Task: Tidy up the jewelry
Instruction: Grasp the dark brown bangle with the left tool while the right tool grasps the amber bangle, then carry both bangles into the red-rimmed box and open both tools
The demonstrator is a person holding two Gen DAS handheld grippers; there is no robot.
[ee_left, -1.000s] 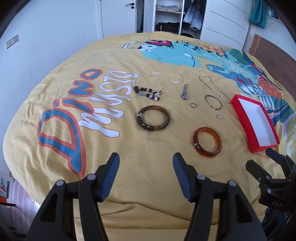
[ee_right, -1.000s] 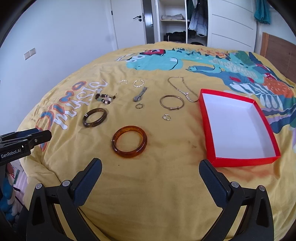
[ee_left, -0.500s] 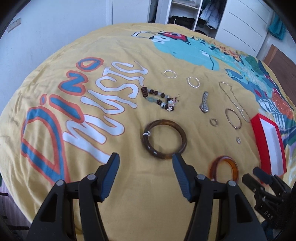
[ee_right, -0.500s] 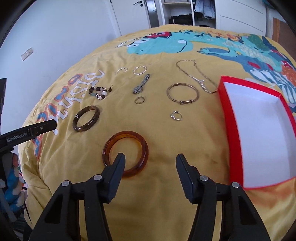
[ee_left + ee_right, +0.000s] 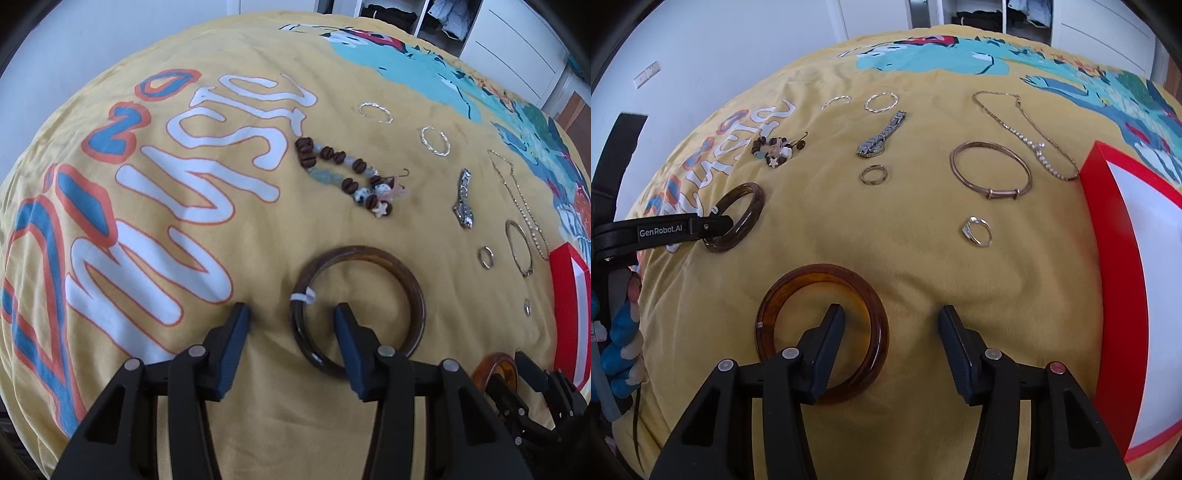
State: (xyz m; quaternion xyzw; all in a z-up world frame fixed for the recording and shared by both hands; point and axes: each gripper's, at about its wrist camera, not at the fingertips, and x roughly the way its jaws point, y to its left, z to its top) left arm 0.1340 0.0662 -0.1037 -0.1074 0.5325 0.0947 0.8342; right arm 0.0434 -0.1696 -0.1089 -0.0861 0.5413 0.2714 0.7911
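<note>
Both tools lower, jaws narrowing — straddling bangle rims (ungripped).

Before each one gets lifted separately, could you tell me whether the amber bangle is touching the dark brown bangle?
Apart. The right wrist view shows the amber bangle and the dark brown bangle with bare yellow bedspread between them.

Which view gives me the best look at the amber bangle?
Right wrist: the amber bangle is nearly whole, with one finger of the right tool inside its ring. Left wrist shows only an edge behind the other tool.
</note>
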